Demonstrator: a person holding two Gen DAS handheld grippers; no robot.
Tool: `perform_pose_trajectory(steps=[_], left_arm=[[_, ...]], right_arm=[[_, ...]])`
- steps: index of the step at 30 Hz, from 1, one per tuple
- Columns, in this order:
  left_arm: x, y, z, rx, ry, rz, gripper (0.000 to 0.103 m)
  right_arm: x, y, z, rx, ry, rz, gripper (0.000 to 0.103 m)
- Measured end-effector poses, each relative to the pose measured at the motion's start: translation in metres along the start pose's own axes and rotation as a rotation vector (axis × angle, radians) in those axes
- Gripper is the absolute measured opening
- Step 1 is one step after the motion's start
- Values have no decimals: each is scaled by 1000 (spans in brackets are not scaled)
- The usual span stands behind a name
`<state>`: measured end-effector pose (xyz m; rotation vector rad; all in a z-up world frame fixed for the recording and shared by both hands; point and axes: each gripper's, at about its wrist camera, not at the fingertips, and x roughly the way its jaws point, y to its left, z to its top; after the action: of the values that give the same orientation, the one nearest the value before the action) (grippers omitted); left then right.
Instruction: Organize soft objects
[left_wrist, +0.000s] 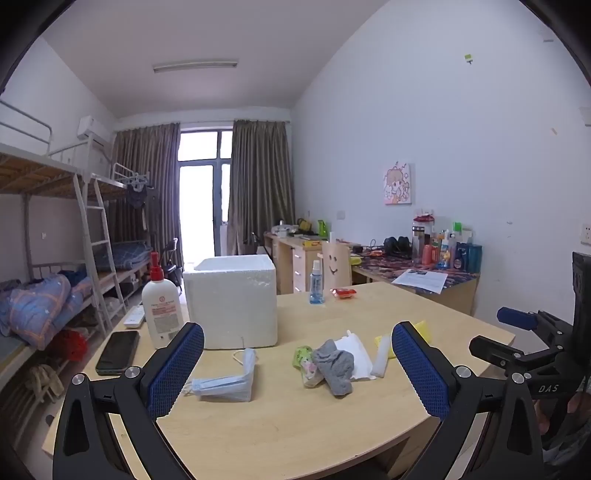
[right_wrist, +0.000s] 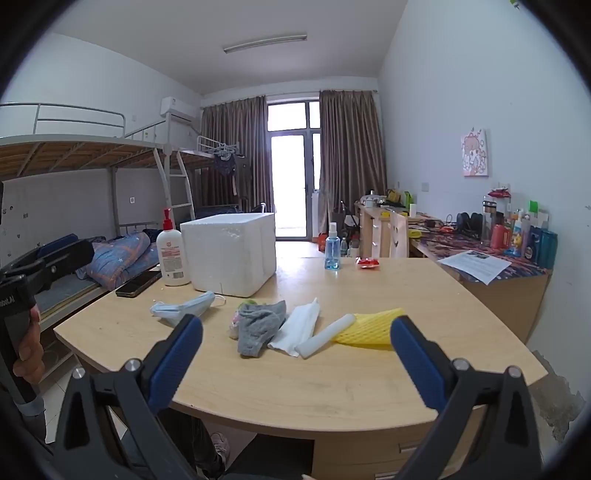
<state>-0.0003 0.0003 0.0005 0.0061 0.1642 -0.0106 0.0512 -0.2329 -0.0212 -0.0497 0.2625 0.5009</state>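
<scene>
While both grippers hang over the table's (right_wrist: 332, 387) near edge, left gripper (left_wrist: 297, 369) & right gripper (right_wrist: 297, 363) have fingers wide apart, holding nothing. Soft stuff sits mid-table in a row: face mask (right_wrist: 183, 308), grey sock (right_wrist: 260, 326), tissue (right_wrist: 299, 326), foam stick (right_wrist: 325, 336), yellow net (right_wrist: 373, 326). Foam box (right_wrist: 229, 253) toward far left corner.

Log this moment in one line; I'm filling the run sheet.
left hand-held gripper: open, empty | right hand-held gripper: open, empty | sock, masks, foam net: on table | foam box: untouched
</scene>
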Motion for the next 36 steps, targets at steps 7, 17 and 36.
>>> perform_pose_trajectory(steps=[7,17,36], left_arm=[[2,-2,1,2,-1,13,102],[3,0,0,-1,7,5,102],[4,1,1,-3,20,12,102]], right_arm=[[0,3,2,-3,-3,-1,103],[-7,-3,3,0,-33,-3,103],[-8,-1,0,-3,-31,-8,103]])
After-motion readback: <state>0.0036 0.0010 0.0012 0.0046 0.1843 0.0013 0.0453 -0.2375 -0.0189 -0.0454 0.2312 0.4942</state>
